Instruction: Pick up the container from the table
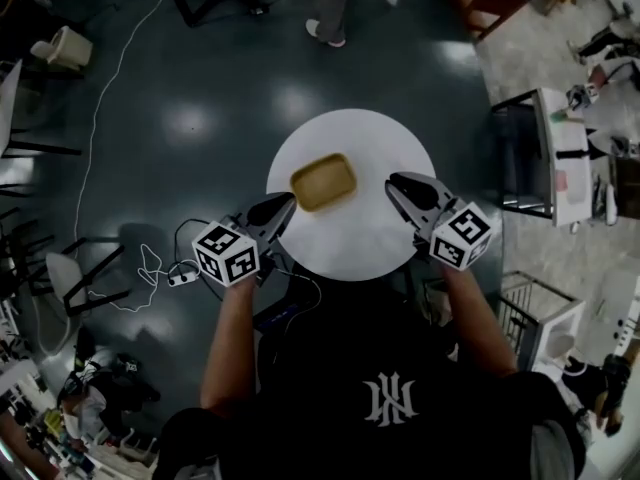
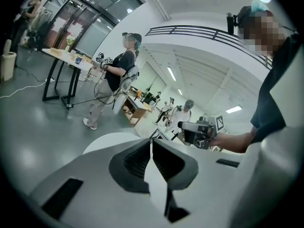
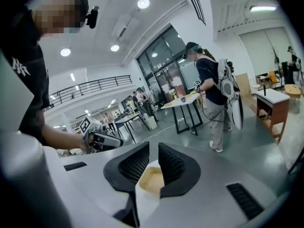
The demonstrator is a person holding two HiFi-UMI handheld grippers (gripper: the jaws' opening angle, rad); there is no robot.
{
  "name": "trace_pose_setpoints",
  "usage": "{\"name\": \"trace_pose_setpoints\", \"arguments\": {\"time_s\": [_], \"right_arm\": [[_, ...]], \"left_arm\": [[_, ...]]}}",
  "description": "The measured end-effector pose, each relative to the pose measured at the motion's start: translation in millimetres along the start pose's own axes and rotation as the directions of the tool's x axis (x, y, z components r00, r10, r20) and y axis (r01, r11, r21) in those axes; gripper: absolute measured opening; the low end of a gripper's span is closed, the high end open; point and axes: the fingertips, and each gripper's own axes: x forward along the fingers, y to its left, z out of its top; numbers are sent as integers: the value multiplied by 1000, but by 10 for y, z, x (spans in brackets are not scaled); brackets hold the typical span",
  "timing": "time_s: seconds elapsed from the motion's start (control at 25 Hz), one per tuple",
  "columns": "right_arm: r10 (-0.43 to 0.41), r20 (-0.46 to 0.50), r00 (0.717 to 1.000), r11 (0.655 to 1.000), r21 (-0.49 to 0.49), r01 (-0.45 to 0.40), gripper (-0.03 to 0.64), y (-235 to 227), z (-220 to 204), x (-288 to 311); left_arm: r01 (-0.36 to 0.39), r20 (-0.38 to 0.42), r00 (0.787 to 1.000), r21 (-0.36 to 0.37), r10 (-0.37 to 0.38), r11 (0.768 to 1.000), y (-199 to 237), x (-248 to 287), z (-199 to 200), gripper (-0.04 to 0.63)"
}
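A shallow tan container (image 1: 323, 181) lies on the round white table (image 1: 350, 238), a little left of its middle. My left gripper (image 1: 291, 200) hovers at the table's left rim, just below and left of the container, its jaws shut and empty. My right gripper (image 1: 391, 181) hangs over the table to the container's right. In the left gripper view the left gripper (image 2: 151, 140) shows its tips touching above the table (image 2: 110, 140). In the right gripper view the right gripper (image 3: 153, 146) stands open by a narrow gap, and the container (image 3: 152, 180) shows beyond the jaws, untouched.
A power strip with cables (image 1: 181, 278) lies on the dark floor at the left, near a chair (image 1: 70, 273). A wire cart (image 1: 535, 313) and a desk (image 1: 560, 163) stand at the right. A person with a backpack (image 3: 213, 91) stands beyond the table.
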Motion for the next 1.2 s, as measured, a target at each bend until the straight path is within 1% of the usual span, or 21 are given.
{"name": "trace_pose_setpoints", "arguments": {"time_s": [0.12,0.32,0.48,0.64,0.76,0.88,1.0,1.2], "right_arm": [[-3,-63,998,999,39,5,104,-111,-86,245],[-14,-161,987,996,88,28,129,-277,-289,558],[-19,-204,979,994,105,41,152,-387,-366,753],[12,-235,972,995,103,12,160,-503,-456,882],[46,-265,963,992,125,-13,163,-603,-616,908],[79,-317,945,984,179,-22,166,-720,-845,913],[100,-357,929,975,223,-19,169,-860,-1046,937],[141,-406,903,961,273,-27,177,-941,-1334,1049]], "left_arm": [[-8,-23,1000,-39,7,999,218,38,-107,5],[8,-71,997,-118,-16,993,508,135,-344,33],[18,-99,994,-180,-36,983,633,201,-524,52],[-33,-115,993,-216,8,976,794,259,-627,72],[-77,-133,990,-259,43,963,869,326,-744,92],[-122,-148,986,-305,80,944,899,372,-880,104],[-154,-144,983,-329,112,931,961,438,-959,105],[-185,-170,977,-373,130,909,1047,515,-1154,122]]}}
